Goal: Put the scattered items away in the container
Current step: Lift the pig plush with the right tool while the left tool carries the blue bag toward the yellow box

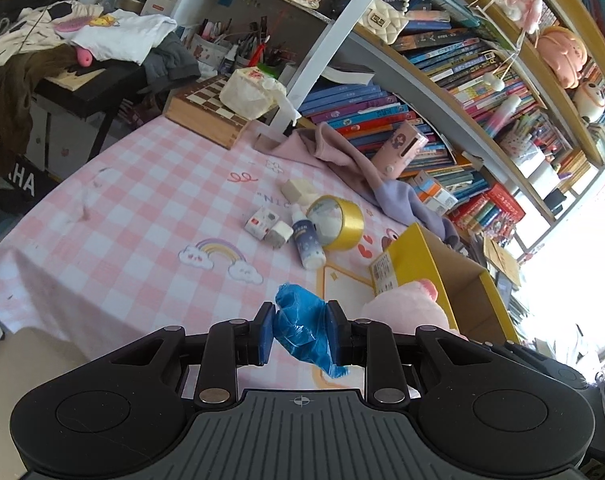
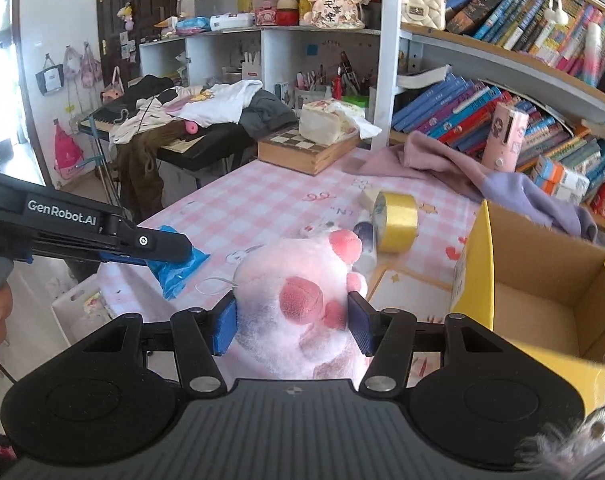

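Container [image 2: 542,280], a yellow cardboard box with its top open, stands right of both grippers, nearer the right one. Right gripper [image 2: 292,316] clamps a pink plush toy [image 2: 298,300] just beside its rim. Left gripper [image 1: 300,334], farther left, is pinched nearly closed on a crumpled blue plastic bag [image 1: 302,332].

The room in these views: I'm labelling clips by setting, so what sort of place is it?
Probably a child's bedroom or study at home: packed bookshelves, a pink checked tablecloth and clothes heaped on a keyboard.

chessboard box [image 1: 206,114], crammed bookshelves [image 1: 454,64], clothes heap [image 2: 190,108]
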